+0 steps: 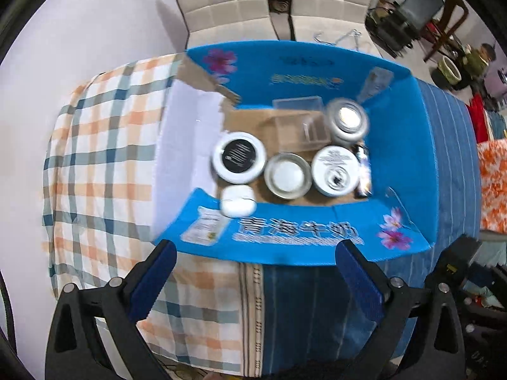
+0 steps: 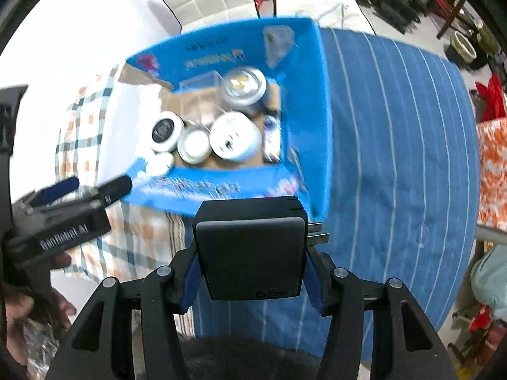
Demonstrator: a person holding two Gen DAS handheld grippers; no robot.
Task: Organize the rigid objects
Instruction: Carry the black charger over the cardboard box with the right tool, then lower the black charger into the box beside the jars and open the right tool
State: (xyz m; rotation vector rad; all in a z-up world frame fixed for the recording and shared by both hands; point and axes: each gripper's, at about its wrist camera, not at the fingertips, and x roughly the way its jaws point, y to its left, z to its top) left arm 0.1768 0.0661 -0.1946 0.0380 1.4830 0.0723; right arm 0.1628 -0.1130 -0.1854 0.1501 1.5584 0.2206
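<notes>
A blue cardboard box (image 1: pixel 405 164) (image 2: pixel 312 101) sits on the table with its flaps spread. Inside lie a white jar with a black label (image 1: pixel 239 156) (image 2: pixel 166 131), a metal-rimmed tin (image 1: pixel 287 175) (image 2: pixel 194 144), a white round tub (image 1: pixel 336 166) (image 2: pixel 236 137), a silver can (image 1: pixel 347 120) (image 2: pixel 244 87), a clear plastic case (image 1: pixel 298 123) and a small white case (image 1: pixel 237 201) (image 2: pixel 160 162). My left gripper (image 1: pixel 255 266) (image 2: pixel 92 186) hovers open over the box's near flap, holding nothing. My right gripper (image 2: pixel 250 281) is shut on a black 65W charger (image 2: pixel 250 250), just short of the box's near right corner.
A checked cloth (image 1: pixel 101 164) covers the table's left side and a blue striped cloth (image 2: pixel 396 158) its right. Two white quilted chairs (image 1: pixel 221 0) stand beyond the table. Household clutter and a dark chair (image 1: pixel 421 3) fill the far right. A hand (image 2: pixel 19 313) grips the left tool.
</notes>
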